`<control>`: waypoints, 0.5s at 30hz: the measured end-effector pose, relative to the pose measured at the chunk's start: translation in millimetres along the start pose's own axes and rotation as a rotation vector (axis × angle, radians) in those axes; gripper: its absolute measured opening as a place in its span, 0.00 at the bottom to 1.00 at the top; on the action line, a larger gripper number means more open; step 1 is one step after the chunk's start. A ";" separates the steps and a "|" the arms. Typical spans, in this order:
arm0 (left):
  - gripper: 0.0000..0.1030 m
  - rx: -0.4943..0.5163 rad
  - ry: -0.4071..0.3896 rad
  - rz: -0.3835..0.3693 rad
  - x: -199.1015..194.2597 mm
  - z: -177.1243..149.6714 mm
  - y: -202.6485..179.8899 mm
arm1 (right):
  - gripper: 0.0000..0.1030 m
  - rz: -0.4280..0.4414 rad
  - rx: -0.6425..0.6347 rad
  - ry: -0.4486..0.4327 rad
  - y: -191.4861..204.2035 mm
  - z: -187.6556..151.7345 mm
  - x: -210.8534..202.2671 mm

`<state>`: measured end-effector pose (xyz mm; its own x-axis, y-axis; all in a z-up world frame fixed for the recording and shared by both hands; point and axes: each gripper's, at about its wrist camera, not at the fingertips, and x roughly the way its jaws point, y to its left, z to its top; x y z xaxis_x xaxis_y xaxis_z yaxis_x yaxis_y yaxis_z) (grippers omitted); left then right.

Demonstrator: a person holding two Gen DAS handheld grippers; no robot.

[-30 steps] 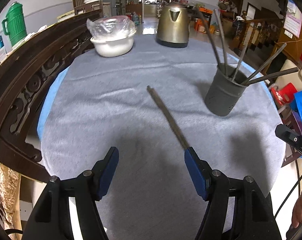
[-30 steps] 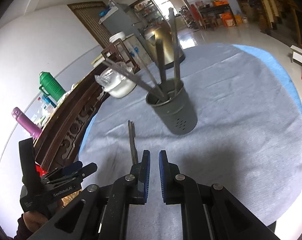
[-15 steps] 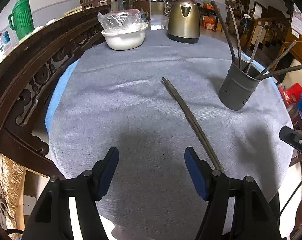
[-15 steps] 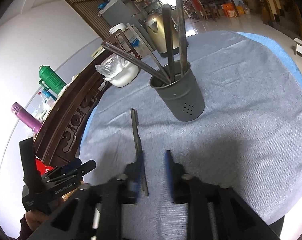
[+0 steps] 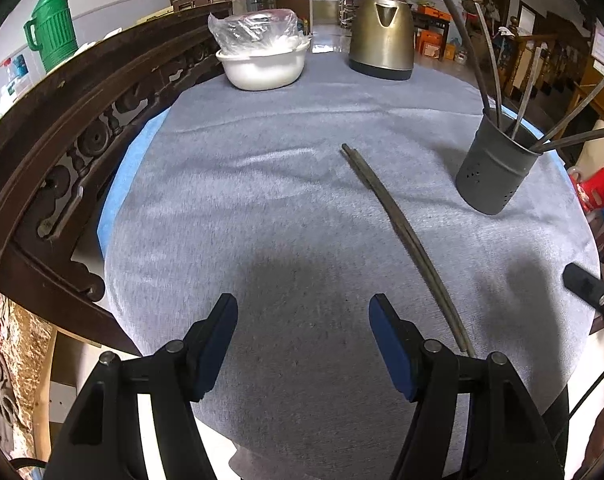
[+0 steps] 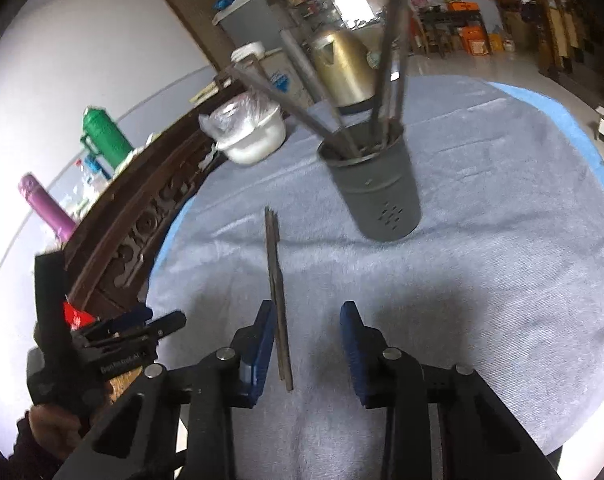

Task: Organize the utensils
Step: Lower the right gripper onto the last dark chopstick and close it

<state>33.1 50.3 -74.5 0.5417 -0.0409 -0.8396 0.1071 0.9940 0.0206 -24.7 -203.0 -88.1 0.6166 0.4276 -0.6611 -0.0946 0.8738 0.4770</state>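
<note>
Dark chopstick pair (image 6: pixel 277 292) lay flat on grey-clothed worktop (image 6: pixel 481 280), inside closing right tongs (image 6: pixel 306 344), unpinched. Left tongs (image 5: pixel 303 344) spread, empty. Risk: sticks splitting, one slipping free.

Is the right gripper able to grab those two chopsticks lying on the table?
Probably yes. The chopsticks lie flat on the grey cloth, their near end already between the closing fingers of the right gripper, nothing blocking. They sit close against one finger, though.
</note>
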 end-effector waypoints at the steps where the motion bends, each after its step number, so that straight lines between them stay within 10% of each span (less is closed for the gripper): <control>1: 0.67 -0.001 0.001 -0.002 0.4 -0.7 0.6 | 0.30 -0.006 -0.017 0.025 3.5 -2.2 6.9; 15: 0.67 -0.019 0.001 -0.021 0.0 -7.7 9.4 | 0.14 -0.009 -0.124 0.189 29.4 -16.0 72.5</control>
<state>27.6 60.5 -78.5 0.5387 -0.0618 -0.8402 0.1023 0.9947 -0.0076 4.7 -142.7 -131.3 0.4618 0.4454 -0.7670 -0.1924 0.8945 0.4036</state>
